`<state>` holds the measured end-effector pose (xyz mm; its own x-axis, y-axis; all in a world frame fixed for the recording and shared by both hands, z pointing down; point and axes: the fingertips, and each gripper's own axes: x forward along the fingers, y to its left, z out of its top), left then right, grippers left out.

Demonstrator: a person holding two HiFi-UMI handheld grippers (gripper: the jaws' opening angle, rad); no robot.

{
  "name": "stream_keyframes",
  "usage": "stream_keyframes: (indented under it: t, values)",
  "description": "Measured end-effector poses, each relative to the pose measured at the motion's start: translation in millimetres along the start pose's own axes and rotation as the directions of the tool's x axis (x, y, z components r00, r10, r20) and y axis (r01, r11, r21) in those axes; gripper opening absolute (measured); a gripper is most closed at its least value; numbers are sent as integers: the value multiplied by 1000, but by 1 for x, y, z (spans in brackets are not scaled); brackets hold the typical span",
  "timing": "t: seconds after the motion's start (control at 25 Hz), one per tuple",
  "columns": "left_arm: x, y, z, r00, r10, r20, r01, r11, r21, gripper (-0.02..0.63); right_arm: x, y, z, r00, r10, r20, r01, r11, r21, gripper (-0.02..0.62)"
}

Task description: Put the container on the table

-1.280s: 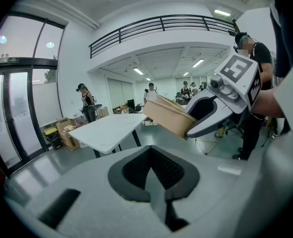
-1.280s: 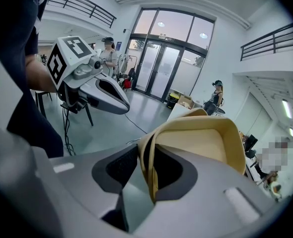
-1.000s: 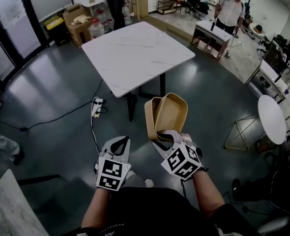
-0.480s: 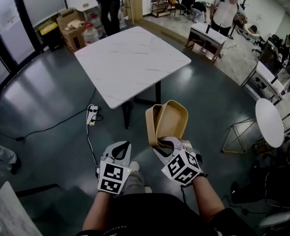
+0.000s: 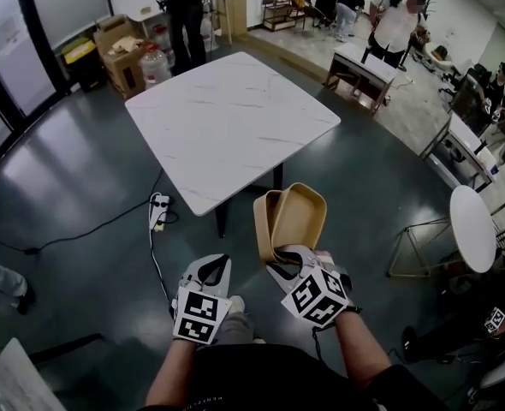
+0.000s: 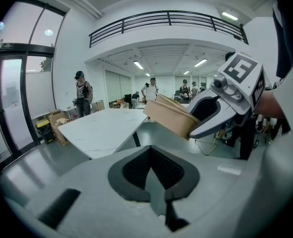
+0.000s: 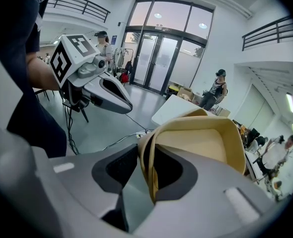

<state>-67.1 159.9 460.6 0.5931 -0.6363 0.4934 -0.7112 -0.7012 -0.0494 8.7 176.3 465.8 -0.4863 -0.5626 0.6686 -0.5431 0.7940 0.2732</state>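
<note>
The tan rectangular container (image 5: 294, 217) is one plain sandy colour; the right gripper (image 5: 280, 261) and the left gripper (image 5: 210, 268) have pale grey plastic shells with black pads, and the marker cube (image 5: 317, 296) on each is white, printed with black square patterns. The white square stone-look table (image 5: 227, 122) bears faint grey veins; the smooth dark grey floor (image 5: 81, 195) has a bluish sheen; the white plastic power strip (image 5: 157, 211) lies pale against it; the cardboard box (image 5: 122, 54) is brown.

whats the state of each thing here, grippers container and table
container: held by its rim, tipped on edge, not on the table
right hand-held gripper: shut on the container
left hand-held gripper: jaws together, nothing between them
table: standing ahead, container not yet on it
</note>
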Motion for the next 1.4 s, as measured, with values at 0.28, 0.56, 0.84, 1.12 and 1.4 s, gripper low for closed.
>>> stream_keyframes:
  t: [0.28,0.56,0.84,1.12,1.4]
  values:
    - [29,52,11,1000,-7,3,7,1000,-6,-6,42,-40,24,1000,-4,-10,4,1000,-5,104]
    - [51,100,20,1000,-14,7,14,1000,-21,-8,78,-74,46,999,-3,-35,2,1000,-20,104]
    - [69,137,21,1000,-29,6,29,999,-30,-6,106,-95,61,999,-13,-50,13,1000,-12,104]
    - [90,152,43,998,-58,32,59,998,-36,-8,119,-118,68,997,-19,-71,18,1000,-9,104]
    - [113,169,57,998,-43,40,45,998,-46,-8,136,-147,73,999,-12,-52,11,1000,-13,104]
